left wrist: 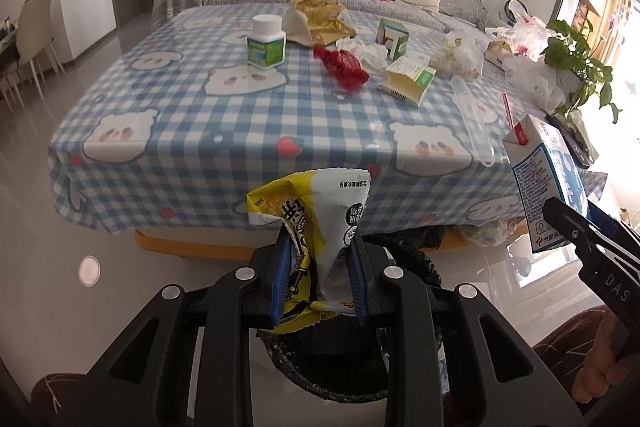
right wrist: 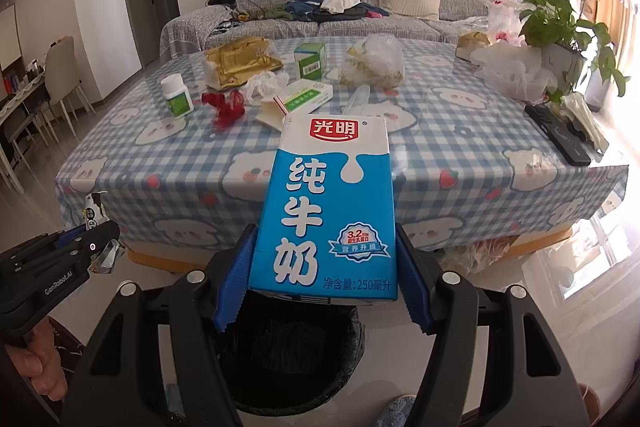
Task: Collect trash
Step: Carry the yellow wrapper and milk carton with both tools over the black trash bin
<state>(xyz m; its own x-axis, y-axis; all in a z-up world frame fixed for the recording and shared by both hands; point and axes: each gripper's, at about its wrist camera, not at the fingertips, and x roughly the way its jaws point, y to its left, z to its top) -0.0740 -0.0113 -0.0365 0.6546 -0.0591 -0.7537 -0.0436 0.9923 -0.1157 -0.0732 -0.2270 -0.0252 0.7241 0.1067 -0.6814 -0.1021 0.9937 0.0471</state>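
The milk carton (right wrist: pixel 324 211), stiff-walled, likely light and best pinched across its lower side panels, sits clamped in the right tongs (right wrist: pixel 324 283) above the bin (right wrist: pixel 296 359), beside which the left tongs (left wrist: pixel 320 275) grip a limp, crinkly snack wrapper (left wrist: pixel 316 211).

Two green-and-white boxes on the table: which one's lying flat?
The nearer green-and-white box, flat beside the red wrapper; the far box stands upright.

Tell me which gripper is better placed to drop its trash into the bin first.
Right, probably. The right gripper holds the blue-and-white milk carton squarely above the black-lined bin. The left gripper grips the yellow-and-white snack wrapper over the bin's near rim, less centred.
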